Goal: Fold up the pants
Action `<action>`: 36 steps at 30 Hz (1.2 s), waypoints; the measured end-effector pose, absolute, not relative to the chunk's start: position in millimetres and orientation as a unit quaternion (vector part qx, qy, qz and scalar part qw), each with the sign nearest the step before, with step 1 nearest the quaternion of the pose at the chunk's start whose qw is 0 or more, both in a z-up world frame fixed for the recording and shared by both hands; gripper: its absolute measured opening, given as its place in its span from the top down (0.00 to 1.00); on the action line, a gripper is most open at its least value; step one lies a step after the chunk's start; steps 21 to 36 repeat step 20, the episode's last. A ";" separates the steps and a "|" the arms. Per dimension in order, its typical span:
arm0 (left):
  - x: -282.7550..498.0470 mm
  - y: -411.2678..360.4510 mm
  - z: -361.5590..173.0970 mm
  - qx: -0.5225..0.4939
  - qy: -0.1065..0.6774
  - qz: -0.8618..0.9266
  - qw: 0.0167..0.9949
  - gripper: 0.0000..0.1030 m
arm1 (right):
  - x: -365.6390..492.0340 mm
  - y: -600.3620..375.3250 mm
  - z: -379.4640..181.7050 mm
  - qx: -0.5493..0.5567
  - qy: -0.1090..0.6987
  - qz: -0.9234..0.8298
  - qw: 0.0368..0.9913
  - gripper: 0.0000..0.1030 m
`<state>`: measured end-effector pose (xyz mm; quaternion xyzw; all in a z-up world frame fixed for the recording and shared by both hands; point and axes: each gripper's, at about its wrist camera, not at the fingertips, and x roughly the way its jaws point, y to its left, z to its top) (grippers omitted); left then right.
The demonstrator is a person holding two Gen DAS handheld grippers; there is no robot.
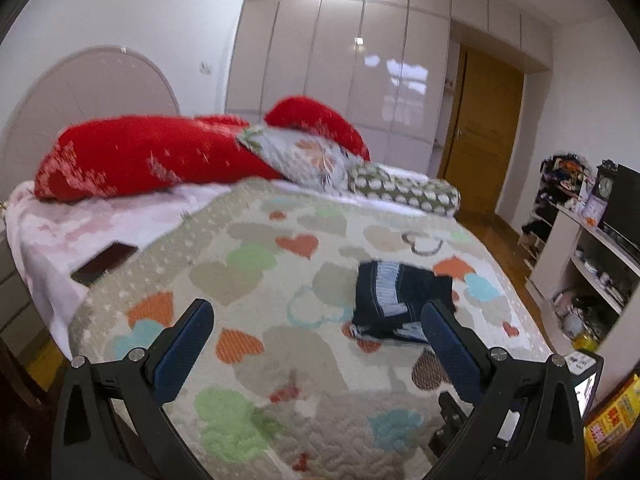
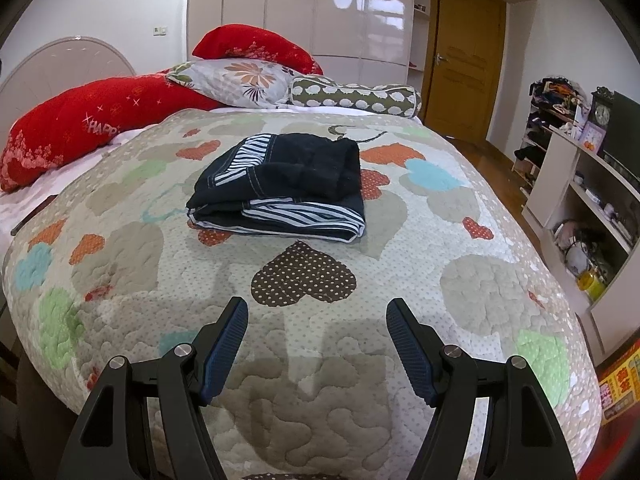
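The dark pants (image 2: 280, 188) with striped white lining lie folded in a compact stack on the heart-patterned quilt (image 2: 320, 360), in the middle of the bed. They also show in the left wrist view (image 1: 396, 300), blurred, just beyond the right finger. My left gripper (image 1: 318, 320) is open and empty above the quilt, to the left of the pants. My right gripper (image 2: 318, 316) is open and empty, held back from the pants near the foot of the bed.
Red pillows (image 2: 80, 120), a floral pillow (image 2: 236, 80) and a dotted bolster (image 2: 356, 98) lie at the head. A dark phone (image 1: 104, 264) lies on the pink sheet at left. White shelves (image 2: 580, 208) stand right of the bed. A wooden door (image 2: 460, 48) is behind.
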<state>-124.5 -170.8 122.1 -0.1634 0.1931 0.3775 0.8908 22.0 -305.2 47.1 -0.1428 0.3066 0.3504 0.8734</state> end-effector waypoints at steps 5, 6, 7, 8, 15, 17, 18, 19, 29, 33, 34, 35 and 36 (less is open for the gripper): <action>-116.2 -163.3 107.1 -0.185 0.231 0.364 0.883 0.00 | 23.4 -305.3 46.2 -0.144 0.307 0.351 0.873 0.26; -114.5 -162.2 104.4 -0.187 0.238 0.363 0.881 0.00 | 23.5 -305.3 46.0 -0.144 0.309 0.350 0.872 0.26; -113.4 -162.0 103.2 -0.187 0.243 0.364 0.880 0.00 | 23.1 -305.4 46.3 -0.144 0.310 0.351 0.872 0.26; -111.9 -162.1 101.1 -0.187 0.249 0.364 0.878 0.00 | 23.3 -305.3 46.4 -0.144 0.311 0.351 0.871 0.26; -106.3 -158.5 90.0 -0.202 0.272 0.354 0.872 0.00 | 24.0 -304.0 45.2 -0.147 0.308 0.353 0.871 0.26; -105.1 -156.9 87.9 -0.204 0.277 0.357 0.869 0.00 | 24.0 -303.7 44.7 -0.148 0.307 0.354 0.871 0.26; -104.5 -156.1 86.2 -0.206 0.280 0.357 0.867 0.00 | 23.8 -303.8 44.8 -0.148 0.307 0.353 0.871 0.26; -103.9 -155.5 84.3 -0.208 0.284 0.358 0.865 0.00 | 24.3 -303.9 44.6 -0.147 0.307 0.352 0.872 0.26; -103.1 -155.0 83.4 -0.209 0.287 0.358 0.864 0.00 | 24.7 -304.0 44.4 -0.145 0.308 0.352 0.872 0.26; -103.1 -155.0 83.4 -0.209 0.287 0.358 0.864 0.00 | 24.7 -304.0 44.4 -0.145 0.308 0.352 0.872 0.26; -103.1 -155.0 83.4 -0.209 0.287 0.358 0.864 0.00 | 24.7 -304.0 44.4 -0.145 0.308 0.352 0.872 0.26; -103.1 -155.0 83.4 -0.209 0.287 0.358 0.864 0.00 | 24.7 -304.0 44.4 -0.145 0.308 0.352 0.872 0.26; -103.1 -155.0 83.4 -0.209 0.287 0.358 0.864 0.00 | 24.7 -304.0 44.4 -0.145 0.308 0.352 0.872 0.26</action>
